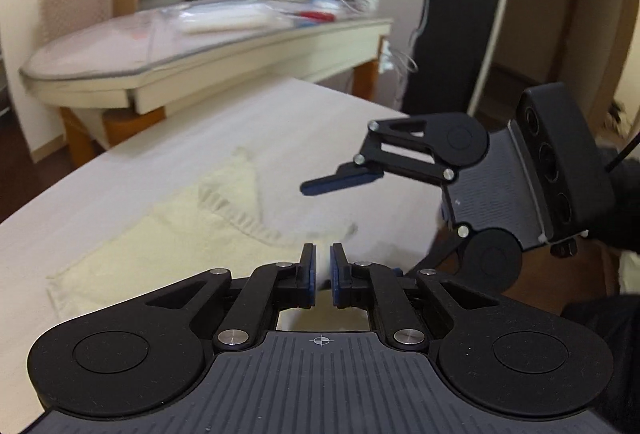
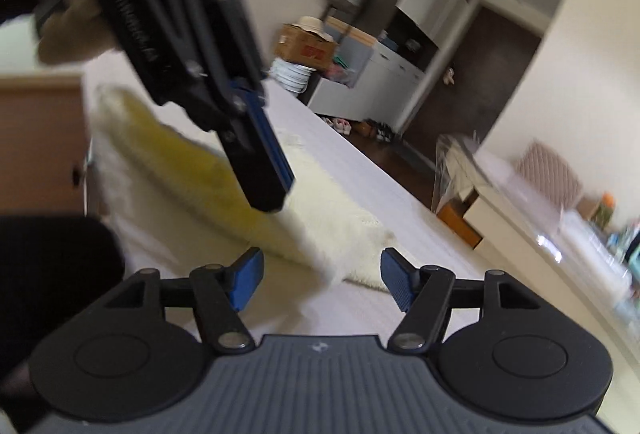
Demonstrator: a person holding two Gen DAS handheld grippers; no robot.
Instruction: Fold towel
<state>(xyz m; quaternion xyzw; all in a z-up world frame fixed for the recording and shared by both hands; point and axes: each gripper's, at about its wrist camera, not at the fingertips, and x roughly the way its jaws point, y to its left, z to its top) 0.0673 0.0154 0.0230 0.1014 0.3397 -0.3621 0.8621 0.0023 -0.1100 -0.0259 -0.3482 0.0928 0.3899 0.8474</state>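
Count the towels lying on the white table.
1. A single pale yellow towel lies crumpled on the white table, just ahead of the left gripper and below the right gripper. Its folds could hide more cloth, but no second towel shows.

Soft, even indoor light is filling both views, casting only faint shadows. Fisheye curvature is bending walls and furniture near the edges, and dark corners are vignetting. Motion blur is smearing the right wrist view heavily; a glass-topped side table (image 1: 208,33) is catching mild glare.
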